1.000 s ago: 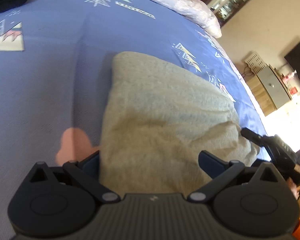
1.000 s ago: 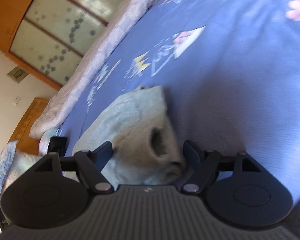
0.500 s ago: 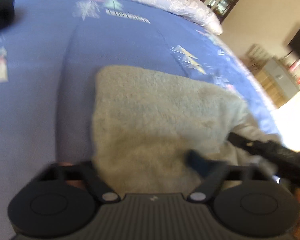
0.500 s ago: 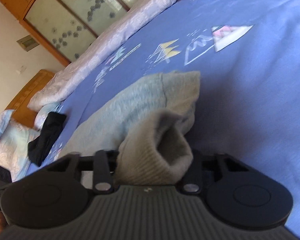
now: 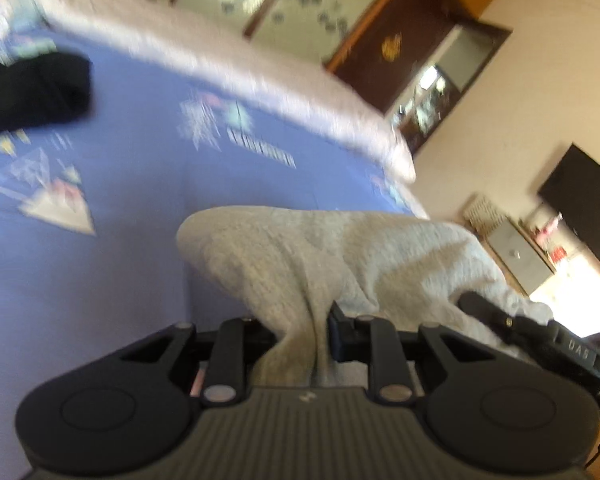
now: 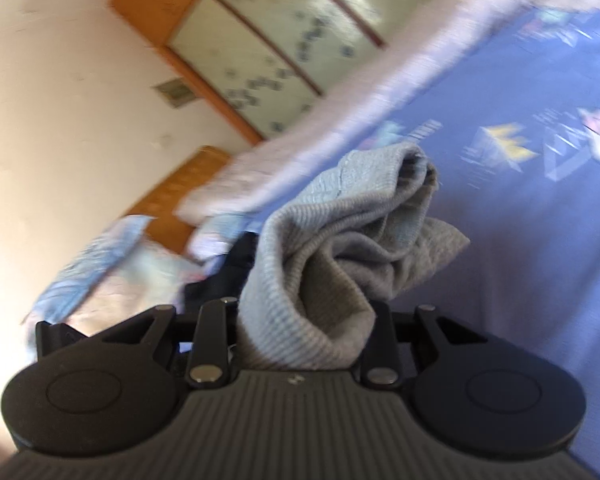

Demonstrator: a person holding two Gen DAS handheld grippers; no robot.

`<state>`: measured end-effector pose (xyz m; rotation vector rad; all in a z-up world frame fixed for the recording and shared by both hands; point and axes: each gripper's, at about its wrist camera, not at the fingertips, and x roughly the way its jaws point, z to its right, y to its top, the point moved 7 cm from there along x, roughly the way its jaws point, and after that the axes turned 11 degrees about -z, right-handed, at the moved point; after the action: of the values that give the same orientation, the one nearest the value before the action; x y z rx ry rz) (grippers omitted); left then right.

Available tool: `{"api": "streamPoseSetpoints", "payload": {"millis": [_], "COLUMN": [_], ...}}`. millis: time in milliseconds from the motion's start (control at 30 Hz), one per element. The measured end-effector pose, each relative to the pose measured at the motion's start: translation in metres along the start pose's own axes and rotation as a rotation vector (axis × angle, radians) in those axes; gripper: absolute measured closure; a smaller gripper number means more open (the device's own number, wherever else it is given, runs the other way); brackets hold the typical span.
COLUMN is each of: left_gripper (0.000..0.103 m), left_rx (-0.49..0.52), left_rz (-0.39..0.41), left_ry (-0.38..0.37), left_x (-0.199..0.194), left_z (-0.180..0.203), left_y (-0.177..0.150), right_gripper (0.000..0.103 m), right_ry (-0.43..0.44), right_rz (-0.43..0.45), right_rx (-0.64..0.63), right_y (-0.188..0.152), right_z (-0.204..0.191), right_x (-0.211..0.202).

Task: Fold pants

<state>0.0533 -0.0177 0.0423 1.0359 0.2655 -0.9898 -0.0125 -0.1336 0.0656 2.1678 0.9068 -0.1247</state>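
Observation:
The grey knit pants [image 5: 340,256] are held up off the blue bedspread [image 5: 120,260]. My left gripper [image 5: 300,332] is shut on a pinched edge of the pants, which stretch away to the right. My right gripper [image 6: 304,332] is shut on the ribbed end of the pants [image 6: 340,240], bunched between its jaws and lifted above the bed. The right gripper's body [image 5: 540,336] shows at the right edge of the left wrist view, at the far end of the cloth.
A black garment [image 5: 32,92] lies on the bed at far left. A pale quilt [image 5: 240,64] runs along the far side. A wooden wardrobe [image 6: 280,40], a cabinet [image 5: 516,252] and a dark screen [image 5: 584,204] stand beyond the bed.
Both grippers closed on the pants and lifted them off the bedspread. The views tilted up, so more of the room shows.

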Motion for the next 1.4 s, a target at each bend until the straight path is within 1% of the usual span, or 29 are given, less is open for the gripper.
{"api": "streamPoseSetpoints", "payload": {"millis": [67,100,167,200,267,300,333,367,400,433,467,500,533,567,600,633,667,700,733,767,800,867,967,1067,1133,1200,1267,1333,1400], "left_gripper": [0.082,0.082,0.081,0.08,0.073,0.062,0.052,0.048,0.041,0.031,0.024,0.017,0.016,0.018,0.026,0.04,0.045,0.061,0.072,0.074,0.075,0.076,0.076,0.075,0.075,0.074,0.073,0.07,0.069], "left_rx": [0.015,0.015,0.003,-0.001,-0.002,0.0,-0.003,-0.015,-0.028,-0.045,-0.063,-0.081,-0.103,-0.133,-0.167,-0.191,-0.202,-0.199,-0.188,-0.168,-0.146,-0.086,0.015,0.123,0.157,0.183,0.201,0.202,0.189], "left_rz": [0.02,0.014,-0.026,-0.061,-0.121,-0.128,-0.131,-0.135,-0.135,-0.135,-0.137,-0.14,-0.15,-0.165,-0.19,-0.215,-0.224,-0.229,-0.229,-0.215,-0.201,-0.164,-0.08,0.017,0.044,0.053,0.042,0.002,-0.066], "left_ry": [0.052,0.071,0.122,0.153,0.221,0.255,0.267,0.26,0.25,0.242,0.236,0.225,0.205,0.179,0.139,0.094,0.068,0.05,0.042,0.032,0.022,-0.002,0.006,0.032,0.059,0.085,0.13,0.187,0.263], "left_x": [-0.013,-0.013,-0.005,0.003,0.018,0.021,0.018,0.017,0.015,0.013,0.011,0.009,0.011,0.012,0.014,0.019,0.022,0.025,0.028,0.029,0.03,0.03,0.028,0.035,0.048,0.067,0.094,0.133,0.175], "left_z": [-0.011,-0.015,-0.029,-0.035,-0.046,-0.049,-0.052,-0.054,-0.057,-0.061,-0.065,-0.071,-0.075,-0.08,-0.085,-0.086,-0.086,-0.082,-0.078,-0.071,-0.066,-0.052,-0.029,-0.012,-0.008,-0.008,-0.013,-0.028,-0.049], "left_y": [-0.001,-0.002,-0.01,-0.017,-0.031,-0.035,-0.041,-0.042,-0.042,-0.041,-0.041,-0.041,-0.041,-0.042,-0.046,-0.049,-0.05,-0.05,-0.048,-0.042,-0.034,-0.009,0.039,0.093,0.12,0.142,0.161,0.172,0.171], "right_gripper": [0.07,0.07,0.069,0.069,0.068,0.065,0.059,0.05,0.042,0.029,0.026,0.025,0.025,0.025,0.025,0.025,0.031,0.041,0.059,0.065,0.066,0.07,0.071,0.071,0.071,0.07,0.07,0.07,0.069], "right_ry": [0.001,-0.019,-0.076,-0.107,-0.175,-0.18,-0.175,-0.179,-0.19,-0.202,-0.209,-0.211,-0.213,-0.219,-0.223,-0.217,-0.2,-0.175,-0.155,-0.153,-0.162,-0.173,-0.195,-0.2,-0.213,-0.222,-0.244,-0.29,-0.352], "right_rz": [-0.015,-0.037,-0.097,-0.135,-0.211,-0.228,-0.234,-0.232,-0.225,-0.205,-0.18,-0.171,-0.173,-0.18,-0.192,-0.214,-0.25,-0.29,-0.328,-0.345,-0.344,-0.301,-0.174,-0.068,-0.006,0.025,0.031,0.007,-0.044], "right_rx": [-0.027,-0.026,-0.009,-0.004,0.023,0.04,0.053,0.059,0.057,0.052,0.047,0.046,0.05,0.056,0.064,0.08,0.098,0.107,0.101,0.079,0.042,-0.056,-0.158,-0.192,-0.213,-0.197,-0.191,-0.185,-0.141], "right_y": [-0.004,-0.009,-0.022,-0.031,-0.049,-0.056,-0.06,-0.062,-0.061,-0.057,-0.052,-0.05,-0.051,-0.05,-0.051,-0.055,-0.06,-0.065,-0.071,-0.072,-0.07,-0.052,0.002,0.061,0.095,0.124,0.141,0.148,0.145], "right_z": [-0.002,0.001,0.014,0.023,0.037,0.041,0.043,0.042,0.042,0.043,0.043,0.044,0.048,0.054,0.057,0.061,0.062,0.06,0.056,0.05,0.041,0.026,0.009,0.005,0.008,0.021,0.039,0.064,0.1], "right_x": [0.008,0.015,0.034,0.044,0.059,0.061,0.06,0.056,0.051,0.045,0.039,0.034,0.034,0.037,0.037,0.041,0.044,0.053,0.061,0.068,0.073,0.076,0.075,0.073,0.078,0.086,0.106,0.131,0.163]}}
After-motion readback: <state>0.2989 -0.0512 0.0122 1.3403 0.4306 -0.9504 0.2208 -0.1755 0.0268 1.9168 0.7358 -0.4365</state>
